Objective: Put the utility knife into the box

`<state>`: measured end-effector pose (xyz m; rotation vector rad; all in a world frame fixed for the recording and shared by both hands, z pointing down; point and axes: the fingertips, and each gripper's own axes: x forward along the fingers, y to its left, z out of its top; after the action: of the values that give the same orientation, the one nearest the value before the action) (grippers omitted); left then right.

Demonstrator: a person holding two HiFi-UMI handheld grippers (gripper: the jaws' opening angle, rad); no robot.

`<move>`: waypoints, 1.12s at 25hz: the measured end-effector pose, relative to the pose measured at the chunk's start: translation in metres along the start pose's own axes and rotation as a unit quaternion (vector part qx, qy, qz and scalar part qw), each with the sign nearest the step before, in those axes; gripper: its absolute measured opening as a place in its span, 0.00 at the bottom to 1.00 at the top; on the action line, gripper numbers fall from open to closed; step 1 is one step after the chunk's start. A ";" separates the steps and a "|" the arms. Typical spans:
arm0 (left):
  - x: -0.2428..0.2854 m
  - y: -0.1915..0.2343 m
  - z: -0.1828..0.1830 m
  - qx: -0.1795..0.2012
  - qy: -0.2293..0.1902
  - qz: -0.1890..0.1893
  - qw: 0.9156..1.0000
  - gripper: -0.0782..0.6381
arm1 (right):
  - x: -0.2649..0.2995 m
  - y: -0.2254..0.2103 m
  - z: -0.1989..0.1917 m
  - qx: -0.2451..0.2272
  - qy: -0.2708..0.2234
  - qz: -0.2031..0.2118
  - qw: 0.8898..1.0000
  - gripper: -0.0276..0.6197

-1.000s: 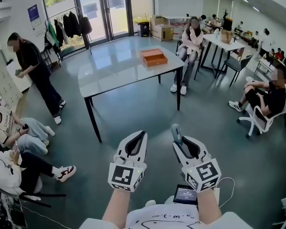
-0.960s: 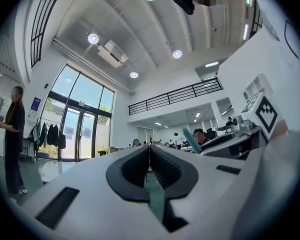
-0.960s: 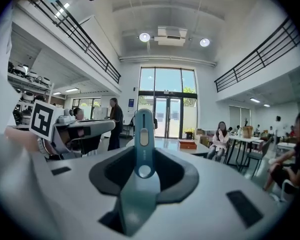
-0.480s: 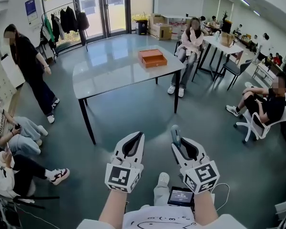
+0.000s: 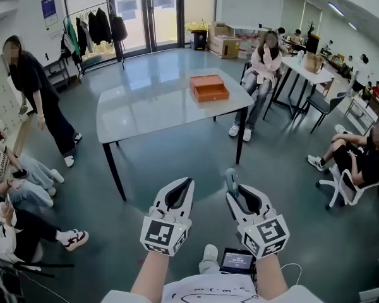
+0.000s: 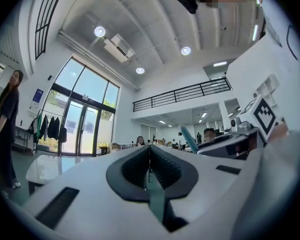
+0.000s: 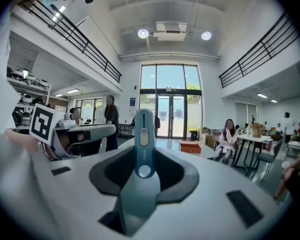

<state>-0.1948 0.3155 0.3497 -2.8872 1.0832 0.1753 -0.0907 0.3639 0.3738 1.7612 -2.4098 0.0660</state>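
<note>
Short of the orange box (image 5: 209, 88), right tongs (image 5: 237, 192) tight on utility knife (image 7: 144, 133), left tongs (image 6: 149, 153) closed.

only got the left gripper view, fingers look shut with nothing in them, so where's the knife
Observer: The right gripper has it. The blue utility knife stands upright, clamped between its fingers.
Operator: ok and the box, cant see it from here
Observer: The orange box sits on the grey table ahead of both grippers, near the table's far right corner.
</note>
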 end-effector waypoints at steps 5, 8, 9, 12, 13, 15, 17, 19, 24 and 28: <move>0.056 0.008 -0.006 -0.003 0.001 0.008 1.000 0.13 | 0.030 -0.048 0.002 0.003 -0.001 0.009 1.000 0.25; 0.087 0.008 -0.005 0.003 0.000 0.010 1.000 0.13 | 0.044 -0.077 0.002 0.005 -0.002 0.013 1.000 0.25; 0.096 0.008 -0.005 0.004 0.000 0.011 1.000 0.13 | 0.047 -0.085 0.003 0.006 -0.001 0.015 1.000 0.25; 0.117 0.008 -0.007 0.008 0.001 0.016 1.000 0.13 | 0.055 -0.106 0.004 0.007 -0.002 0.020 1.000 0.25; 0.124 0.008 -0.007 0.009 0.001 0.018 1.000 0.13 | 0.058 -0.113 0.004 0.007 -0.002 0.022 1.000 0.25; 0.136 0.008 -0.008 0.011 0.002 0.019 1.000 0.13 | 0.063 -0.124 0.005 0.008 -0.003 0.025 1.000 0.25; 0.146 0.009 -0.009 0.013 0.003 0.018 1.000 0.13 | 0.069 -0.133 0.005 0.012 -0.004 0.027 1.000 0.25; 0.156 0.010 -0.011 0.014 0.003 0.017 1.000 0.13 | 0.075 -0.143 0.004 0.015 -0.005 0.027 1.000 0.25; 0.174 0.018 -0.018 0.013 0.005 0.021 1.000 0.13 | 0.091 -0.158 0.001 0.017 -0.003 0.030 0.999 0.25; 0.190 0.030 -0.025 0.009 0.010 0.022 1.000 0.13 | 0.105 -0.168 -0.002 0.020 0.002 0.030 0.999 0.25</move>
<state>-0.0703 0.1673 0.3508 -2.8567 1.1468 0.1394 0.0381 0.2135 0.3817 1.7034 -2.4764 0.1251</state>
